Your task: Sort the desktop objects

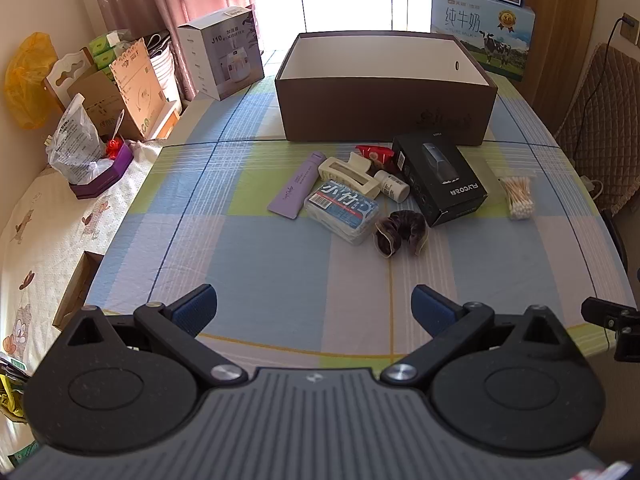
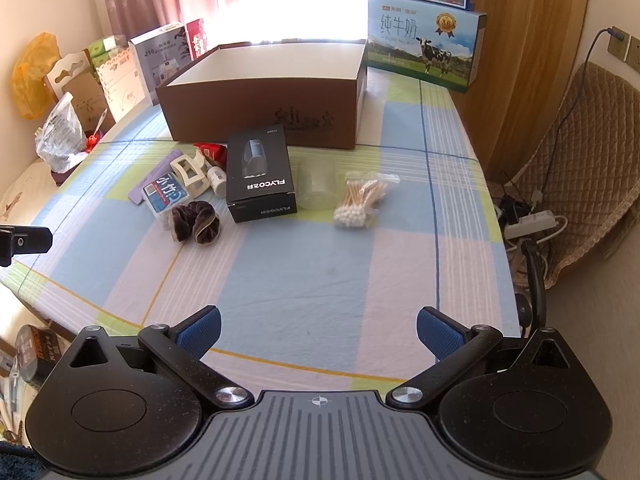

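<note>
Both grippers, left (image 1: 314, 308) and right (image 2: 318, 330), hover with fingers apart above the checked tablecloth (image 2: 304, 264).

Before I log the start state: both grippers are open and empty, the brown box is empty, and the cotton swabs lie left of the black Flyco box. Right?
One slip: the cotton swabs lie right of the black Flyco box, as the right wrist view shows. The left gripper and right gripper are open and empty; what shows of the brown box interior looks empty.

One brown box (image 1: 384, 112), one black carton (image 1: 440, 178), one purple tube (image 1: 294, 188), one hair claw (image 1: 352, 172), one scrunchie (image 1: 400, 230), one small bottle (image 1: 394, 186), one swab packet (image 1: 518, 196), one tissue pack (image 1: 342, 210), one clear cup (image 2: 318, 184), one red packet (image 1: 374, 155)
</note>
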Motion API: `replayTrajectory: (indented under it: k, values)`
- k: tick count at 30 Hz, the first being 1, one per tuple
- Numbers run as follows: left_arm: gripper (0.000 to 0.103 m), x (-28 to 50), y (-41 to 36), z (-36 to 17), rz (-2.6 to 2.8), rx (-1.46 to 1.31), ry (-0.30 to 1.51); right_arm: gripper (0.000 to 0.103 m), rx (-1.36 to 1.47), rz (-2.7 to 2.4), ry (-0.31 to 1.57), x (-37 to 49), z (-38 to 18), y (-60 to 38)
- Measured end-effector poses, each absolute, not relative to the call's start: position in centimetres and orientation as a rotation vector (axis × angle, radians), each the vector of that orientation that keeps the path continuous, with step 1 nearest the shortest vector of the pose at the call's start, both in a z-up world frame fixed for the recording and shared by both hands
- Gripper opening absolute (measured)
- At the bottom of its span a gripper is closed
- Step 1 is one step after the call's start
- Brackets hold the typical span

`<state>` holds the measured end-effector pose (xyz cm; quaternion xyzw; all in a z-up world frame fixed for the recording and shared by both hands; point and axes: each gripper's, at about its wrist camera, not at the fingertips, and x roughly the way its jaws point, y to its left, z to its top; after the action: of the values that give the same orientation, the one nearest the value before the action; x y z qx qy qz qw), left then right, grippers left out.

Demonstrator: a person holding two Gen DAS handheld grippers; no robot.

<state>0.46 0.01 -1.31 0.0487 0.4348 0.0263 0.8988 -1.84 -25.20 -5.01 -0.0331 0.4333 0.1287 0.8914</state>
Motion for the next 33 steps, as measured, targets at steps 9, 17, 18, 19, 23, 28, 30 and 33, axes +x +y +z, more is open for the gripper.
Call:
replayTrajectory:
  k: [9, 17, 18, 19, 23, 28, 30, 33]
  values:
    - [0.102, 0.37, -0.25, -1.46, 0.056, 0.102, 0.902, 0.101, -0.065, 0.271, 0.895, -2.16, -4.95, -25.50]
    - [0.102, 0.14, -0.47, -1.70, 0.056, 0.097, 0.911, 0.101, -0.067, 0.271, 0.898, -2.32, -4.93, -25.77]
    - [0.102, 0.18, -0.43, -1.58, 0.056, 0.096, 0.912, 0.101, -0.067, 0.271, 0.898, -2.33, -4.93, -25.77]
    - [0.102, 0.18, -0.43, -1.58, 0.056, 0.097, 0.911, 0.101, -0.067, 0.270, 0.898, -2.33, -4.92, -25.80]
    - [0.102, 0.30, -0.38, -1.41, 0.055, 0.097, 0.914, 0.101, -0.067, 0.271, 0.898, -2.20, -4.92, -25.86]
    - [0.102, 0.49, -0.19, -1.40, 0.064, 0.094, 0.925, 0.101, -0.071, 0.284, 0.905, -1.89, -5.01, -25.49]
    - [0.102, 0.59, -0.08, -1.45, 0.067, 0.093, 0.927, 0.101, -0.072, 0.288, 0.907, -1.80, -5.07, -25.37]
    - [0.102, 0.89, 0.14, -1.44, 0.069, 0.091, 0.929, 0.101, -0.074, 0.289, 0.907, -1.55, -5.10, -25.20]
